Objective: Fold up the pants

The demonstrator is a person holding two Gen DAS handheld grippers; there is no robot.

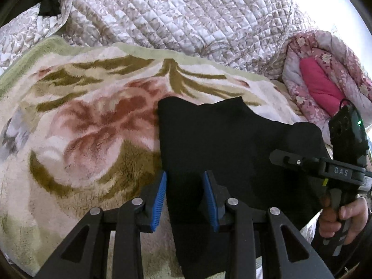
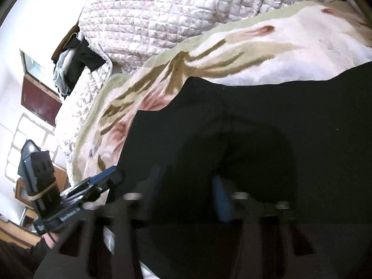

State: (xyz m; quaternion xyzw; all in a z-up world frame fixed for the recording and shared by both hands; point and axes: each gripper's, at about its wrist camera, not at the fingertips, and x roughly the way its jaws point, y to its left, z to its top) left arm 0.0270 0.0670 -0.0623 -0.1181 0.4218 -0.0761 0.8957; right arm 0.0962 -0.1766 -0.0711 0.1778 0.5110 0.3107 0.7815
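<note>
The black pants [image 1: 232, 144] lie flat on a floral fleece blanket [image 1: 81, 127]. My left gripper [image 1: 187, 181] is open, its blue pads [image 1: 160, 197] astride the pants' near left edge, just above the cloth. The right gripper shows at the right of the left wrist view [image 1: 279, 157], held over the pants' right edge. In the right wrist view the pants [image 2: 279, 121] fill the lower frame. My right gripper [image 2: 188, 186] is open over them, its blue pad [image 2: 222, 200] blurred. The left gripper [image 2: 109, 174] shows at the left, at the pants' edge.
A quilted white-and-mauve bedspread [image 1: 174, 16] is heaped behind the blanket. A pink floral rolled quilt [image 1: 325, 86] lies at the far right. Dark clothes [image 2: 76, 58] hang at the bed's far corner, with a wooden cabinet [image 2: 39, 97] beyond.
</note>
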